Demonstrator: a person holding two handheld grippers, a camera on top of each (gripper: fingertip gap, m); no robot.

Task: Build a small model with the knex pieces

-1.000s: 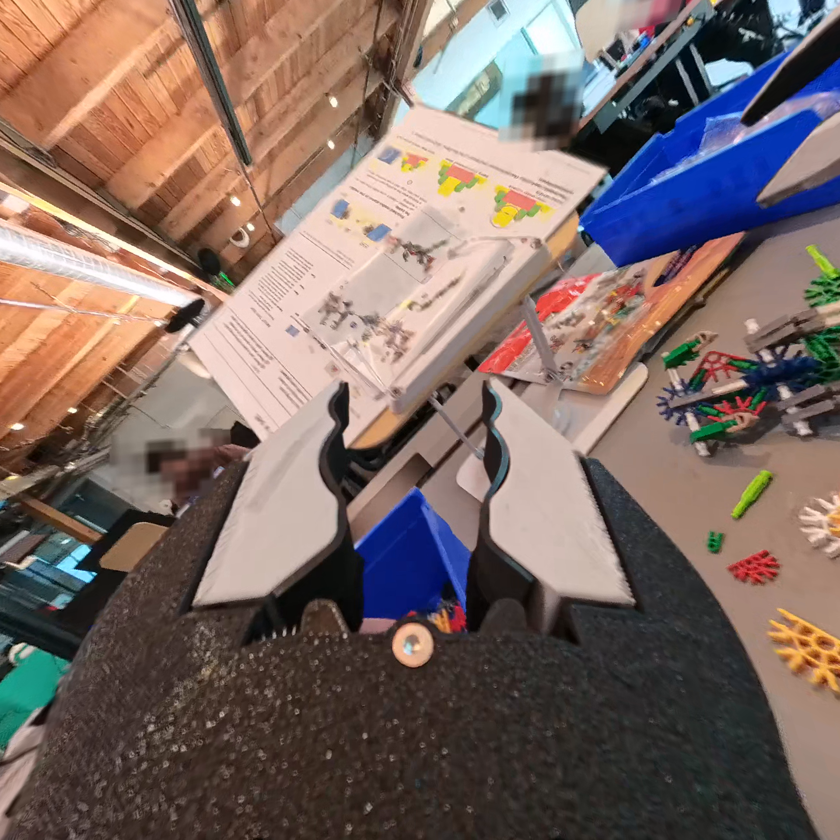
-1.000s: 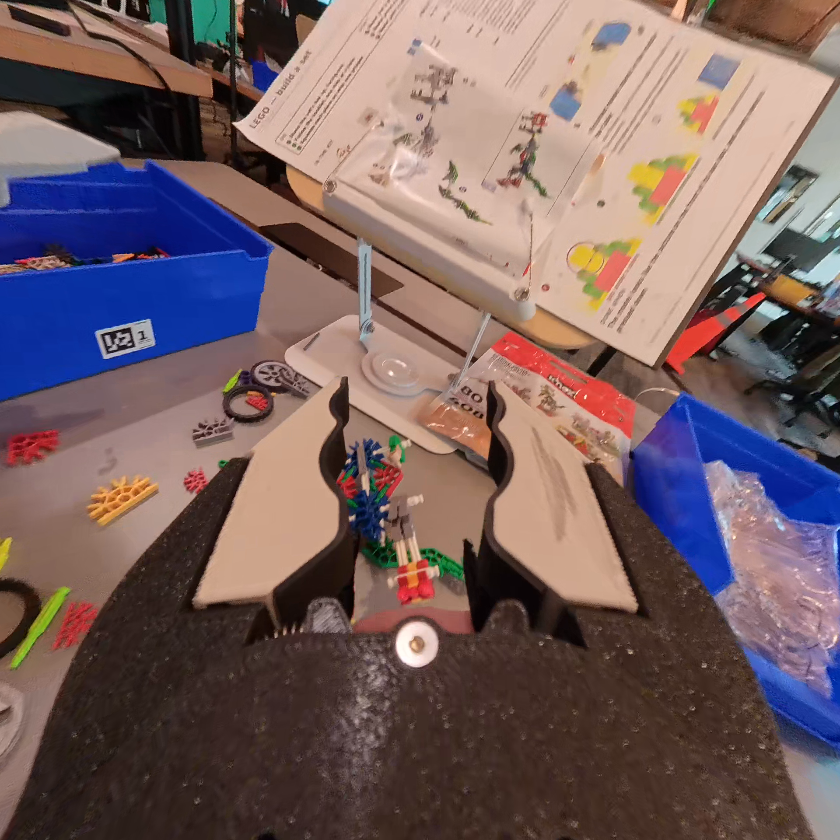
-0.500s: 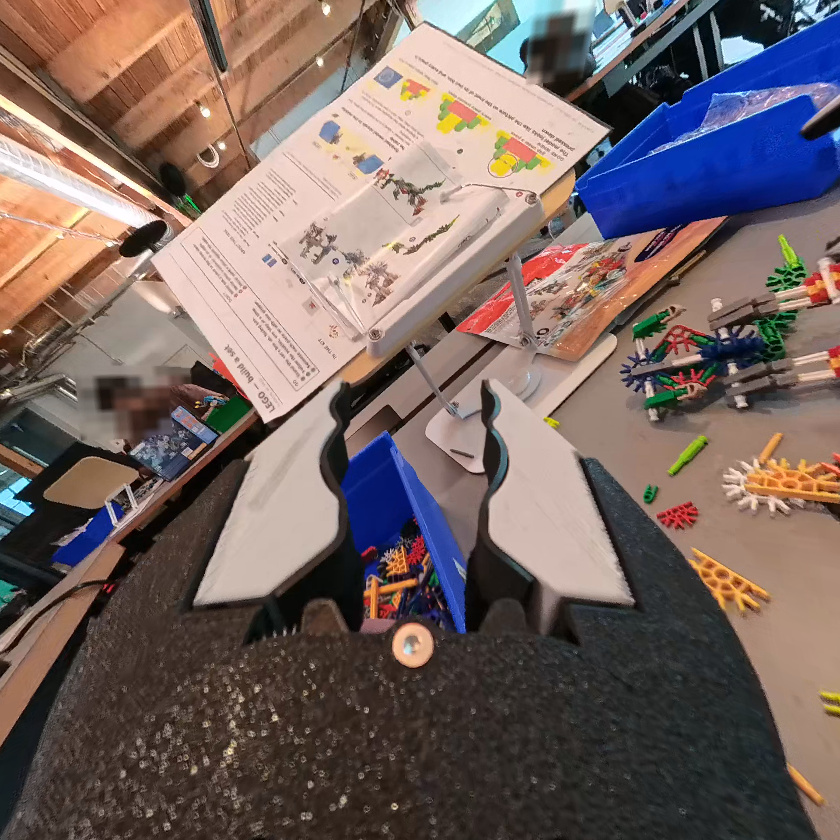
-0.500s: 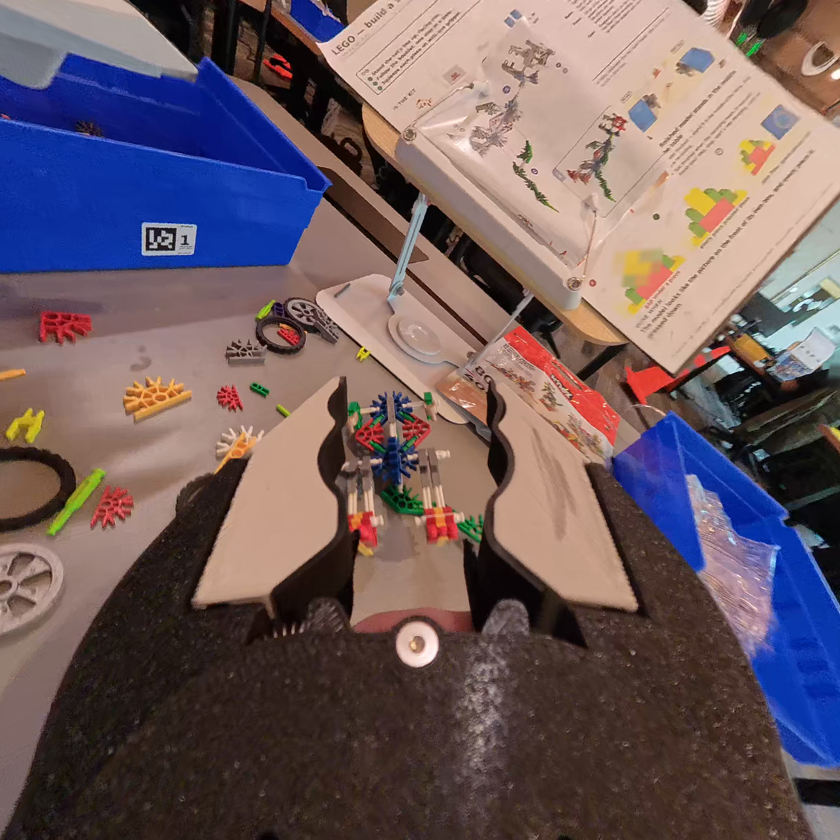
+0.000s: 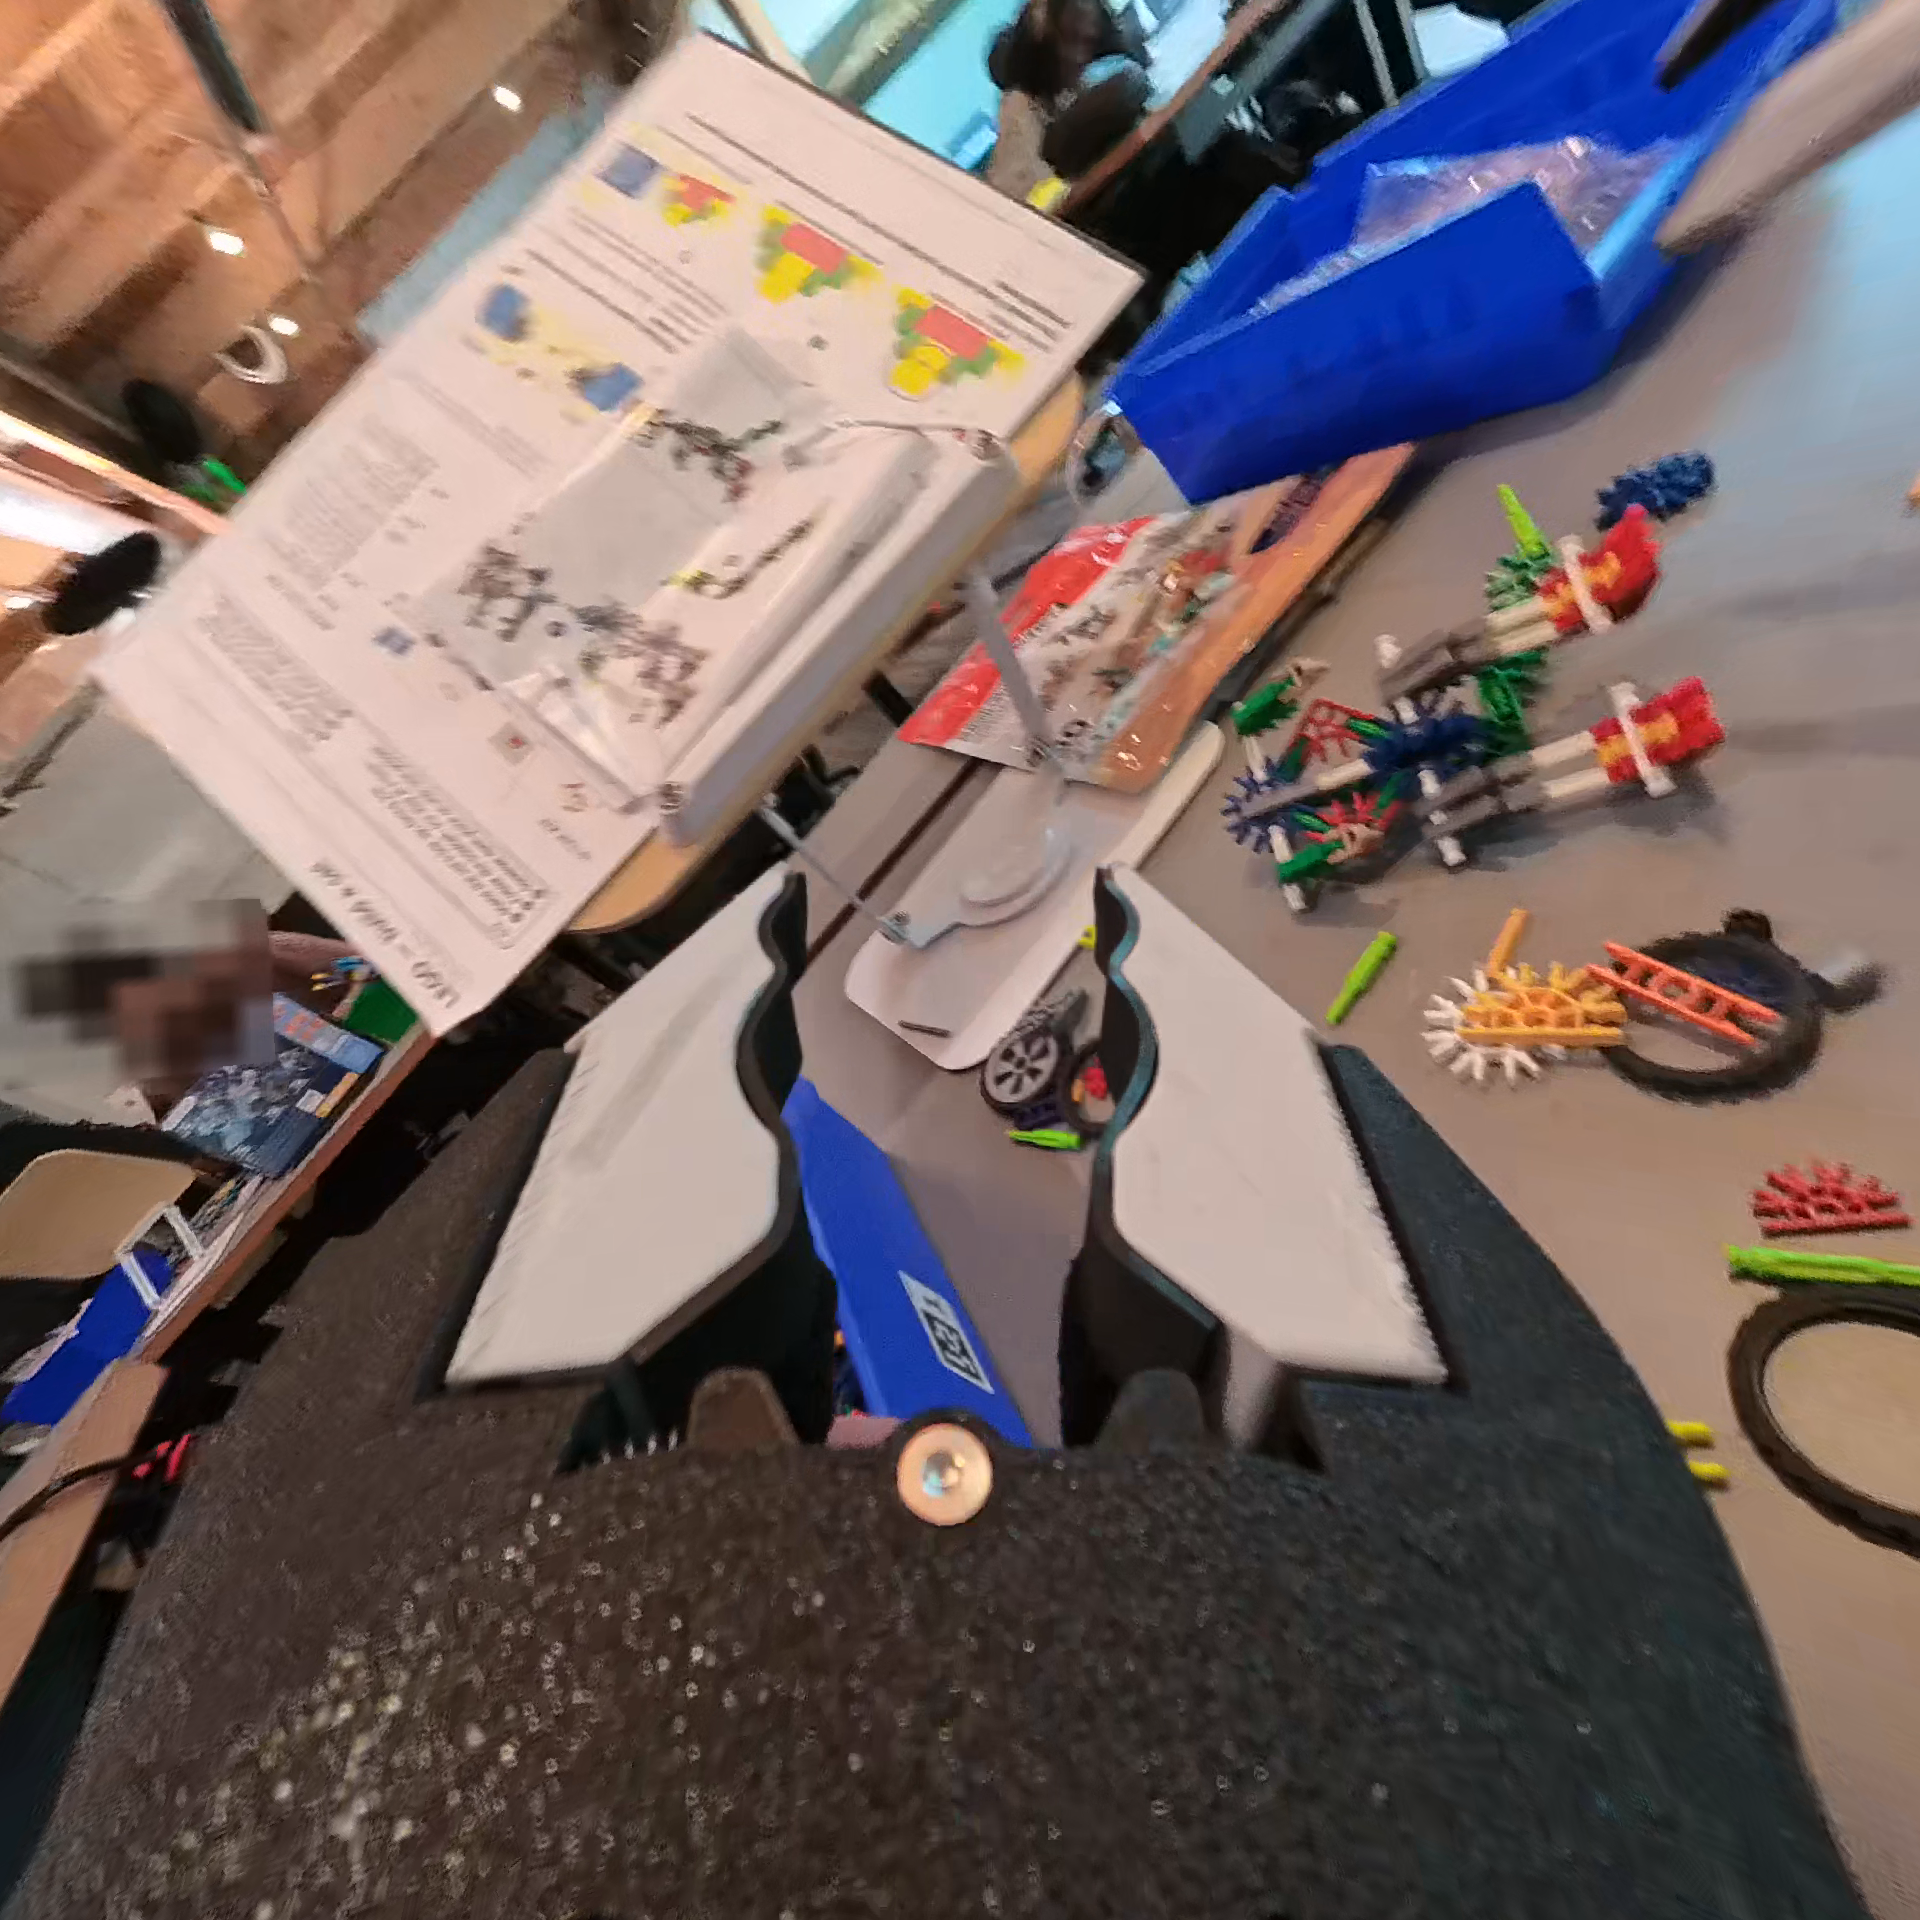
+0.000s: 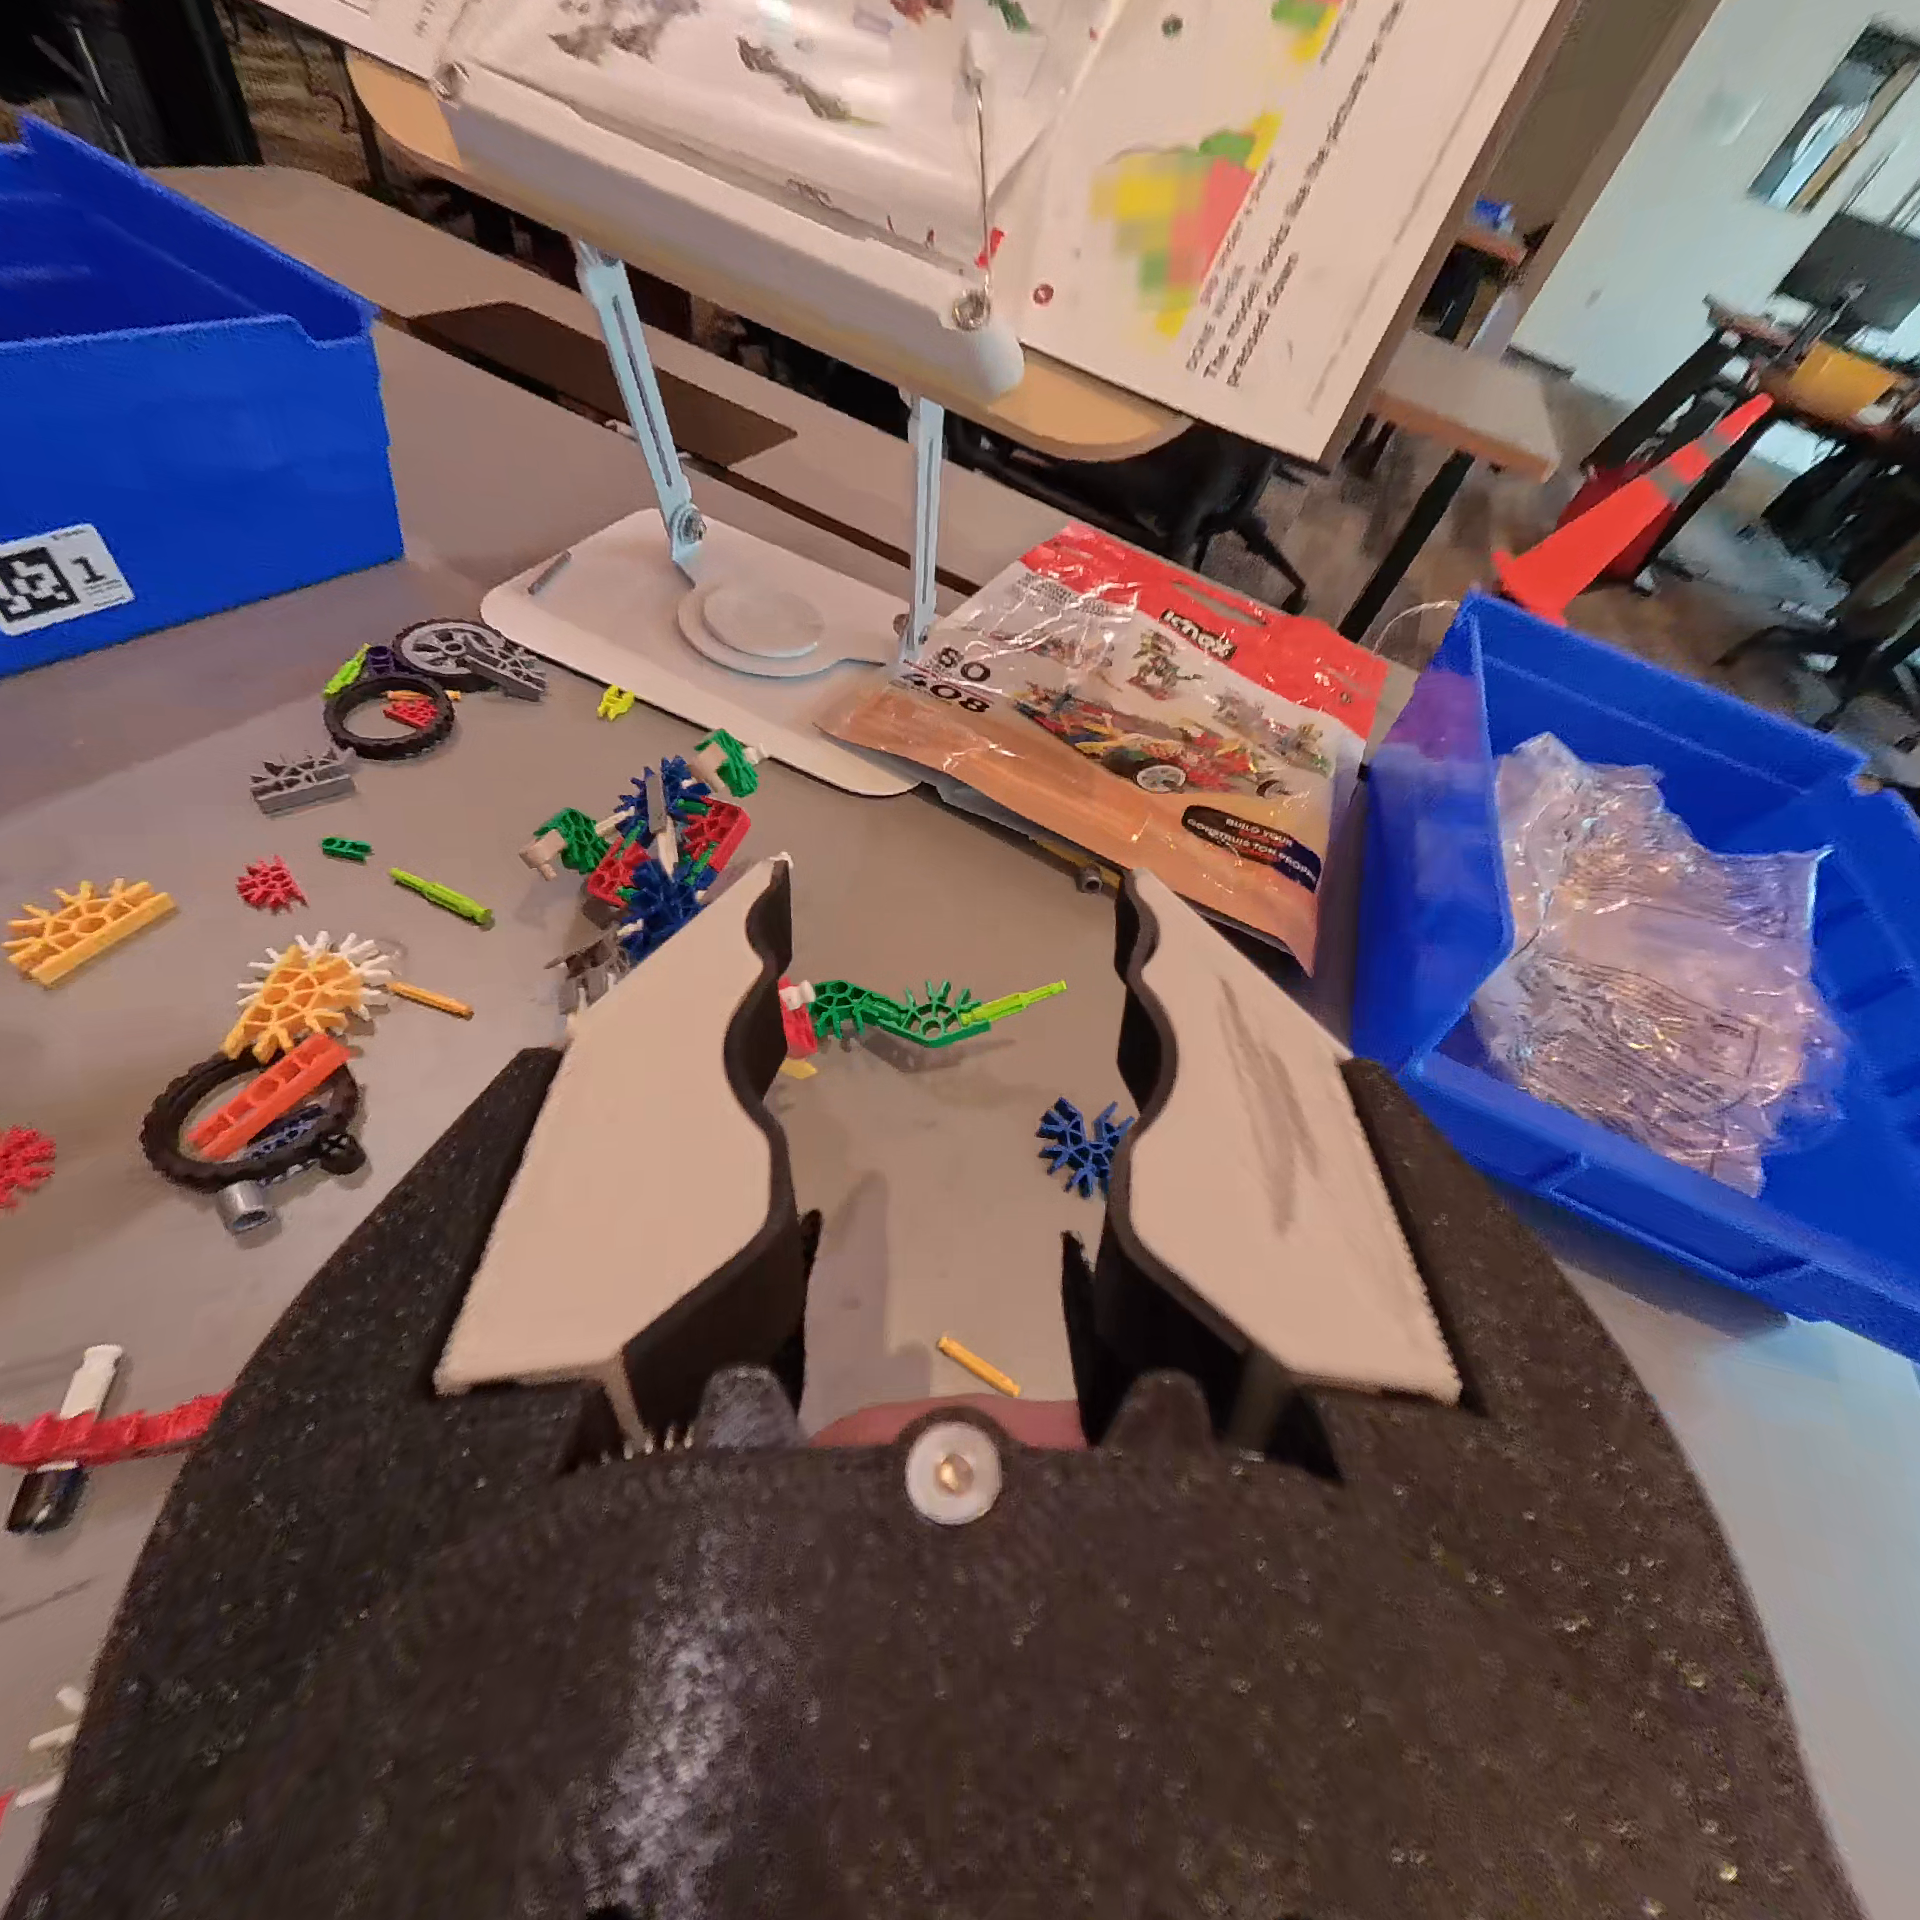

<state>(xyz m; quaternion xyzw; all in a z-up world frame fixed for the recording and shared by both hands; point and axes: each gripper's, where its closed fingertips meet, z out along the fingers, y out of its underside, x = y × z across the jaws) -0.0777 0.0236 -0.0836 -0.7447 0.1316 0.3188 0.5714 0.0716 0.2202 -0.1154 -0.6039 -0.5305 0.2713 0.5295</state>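
The right tool (image 6: 951, 904) hangs above the grey worktop (image 6: 914, 1226) with its jaws apart and nothing between them; nearest to it is a green connector chain with a lime rod (image 6: 920, 1010) lying just ahead of the gap, joined to a larger built model of blue, red and green pieces (image 6: 655, 842) that the left finger partly hides. A loose blue snowflake connector (image 6: 1081, 1143) sits beside the right finger, and a short yellow rod (image 6: 977, 1364) lies lower in the gap. To the left are scattered pieces: a black tyre with an orange ladder piece (image 6: 255, 1122), a yellow fan connector (image 6: 83, 928) and a grey spoked wheel (image 6: 468, 652). Ahead stands a white document stand (image 6: 748, 623) carrying a printed instruction sheet (image 6: 1195, 156), with a red and orange toy bag (image 6: 1122, 717) beside its base. A blue bin holding clear plastic wrap (image 6: 1662, 987) sits to the right. The left tool (image 5: 945, 904) is also held with its jaws apart and empty, tilted over the edge of another blue bin with a label (image 5: 894, 1278), which shows between its fingers. Beyond it lie a small grey wheel (image 5: 1023, 1065), the stand base (image 5: 997, 935) and, to the right, the built model (image 5: 1455, 727); this view is blurred.
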